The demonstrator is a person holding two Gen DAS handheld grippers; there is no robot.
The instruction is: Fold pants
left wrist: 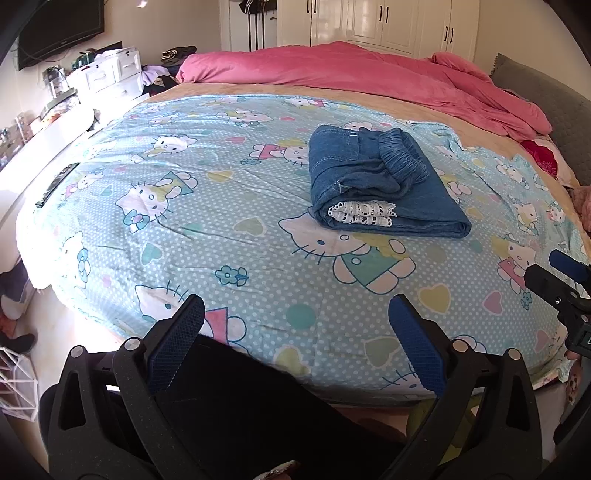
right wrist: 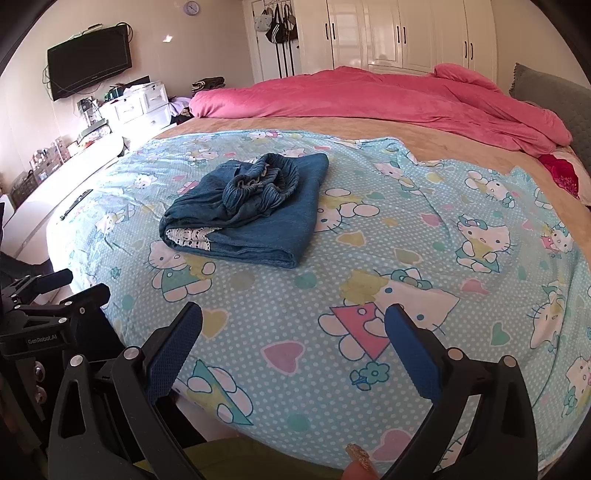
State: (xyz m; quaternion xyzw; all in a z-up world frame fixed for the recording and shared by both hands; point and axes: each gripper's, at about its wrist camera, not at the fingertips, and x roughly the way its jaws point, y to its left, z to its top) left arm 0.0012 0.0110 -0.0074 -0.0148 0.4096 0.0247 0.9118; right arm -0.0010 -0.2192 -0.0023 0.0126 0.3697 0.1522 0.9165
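Blue denim pants (left wrist: pixel 376 181) lie folded into a compact bundle on the cartoon-cat sheet (left wrist: pixel 221 229), elastic waistband on top and white lace trim showing at the near edge. The right wrist view has the same pants (right wrist: pixel 255 210) left of centre. My left gripper (left wrist: pixel 295 314) hovers open at the bed's near edge, well short of the pants, with nothing between its fingers. My right gripper (right wrist: pixel 293 321) is likewise open and empty, over the sheet's near part. The right gripper shows at the left wrist view's right edge (left wrist: pixel 554 280).
A pink duvet (left wrist: pixel 369 74) is bunched at the far side of the bed. A dark remote (left wrist: pixel 57 184) rests near the bed's left edge. White drawers (left wrist: pixel 110 72), a wall TV (right wrist: pixel 88 61) and wardrobes (right wrist: pixel 399 33) stand beyond. A fingertip (right wrist: pixel 358 467) shows below.
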